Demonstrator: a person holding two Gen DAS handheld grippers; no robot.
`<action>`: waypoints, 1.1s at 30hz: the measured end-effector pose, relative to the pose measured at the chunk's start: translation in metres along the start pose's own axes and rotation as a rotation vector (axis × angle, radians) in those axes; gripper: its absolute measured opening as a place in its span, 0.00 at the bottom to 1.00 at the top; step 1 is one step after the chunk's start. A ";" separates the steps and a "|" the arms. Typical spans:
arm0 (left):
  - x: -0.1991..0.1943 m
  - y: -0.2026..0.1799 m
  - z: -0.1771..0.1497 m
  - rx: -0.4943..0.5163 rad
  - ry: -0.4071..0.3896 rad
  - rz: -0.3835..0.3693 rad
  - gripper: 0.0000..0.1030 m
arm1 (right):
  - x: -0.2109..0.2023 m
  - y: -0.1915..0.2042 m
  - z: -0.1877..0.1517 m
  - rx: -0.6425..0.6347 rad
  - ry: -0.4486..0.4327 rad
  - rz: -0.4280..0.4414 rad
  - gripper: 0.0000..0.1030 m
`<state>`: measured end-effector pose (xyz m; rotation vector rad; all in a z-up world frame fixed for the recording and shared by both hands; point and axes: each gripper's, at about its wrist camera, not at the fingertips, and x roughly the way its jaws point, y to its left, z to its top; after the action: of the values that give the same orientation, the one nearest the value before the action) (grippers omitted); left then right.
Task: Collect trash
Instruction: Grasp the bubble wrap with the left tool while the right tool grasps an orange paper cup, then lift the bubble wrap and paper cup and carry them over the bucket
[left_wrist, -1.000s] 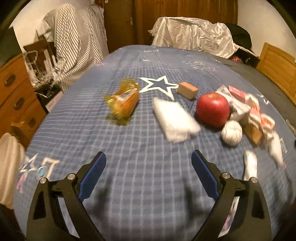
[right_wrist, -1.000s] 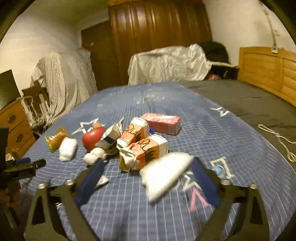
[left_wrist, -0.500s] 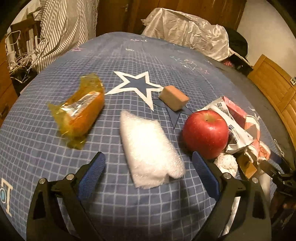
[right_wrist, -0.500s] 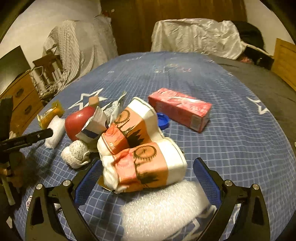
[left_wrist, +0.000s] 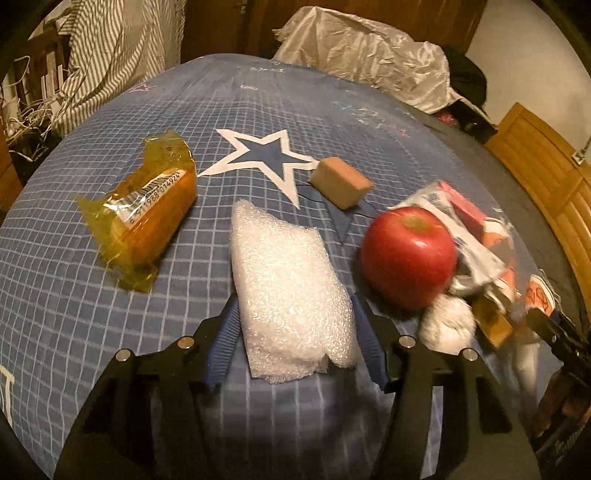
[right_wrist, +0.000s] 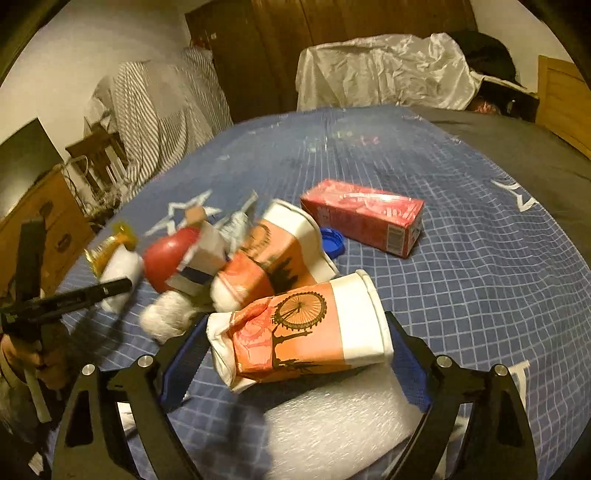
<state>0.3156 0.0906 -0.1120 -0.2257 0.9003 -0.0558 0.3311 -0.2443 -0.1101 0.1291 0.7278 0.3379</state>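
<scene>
Two tongs each sit around a piece of trash on the blue bed cover. The left gripper, just closing, squeezes the white foam sheet, which points straight ahead. The right gripper, also closing, stands wide around the sideways paper cup, maybe touching.

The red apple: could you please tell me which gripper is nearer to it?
Left. The left gripper, around the foam piece, sits beside the red apple; the right gripper straddles a paper cup farther away.
</scene>
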 end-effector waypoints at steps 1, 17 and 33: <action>-0.007 -0.001 -0.004 0.008 -0.008 -0.002 0.55 | -0.009 0.004 -0.001 -0.002 -0.020 -0.001 0.87; -0.106 0.006 -0.074 0.013 -0.058 0.056 0.55 | -0.115 0.074 -0.039 -0.010 -0.119 0.109 0.87; -0.180 0.009 -0.112 0.036 -0.181 0.195 0.55 | -0.158 0.170 -0.090 -0.052 -0.075 0.174 0.87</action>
<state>0.1156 0.1055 -0.0422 -0.1068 0.7367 0.1278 0.1176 -0.1397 -0.0381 0.1553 0.6347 0.5151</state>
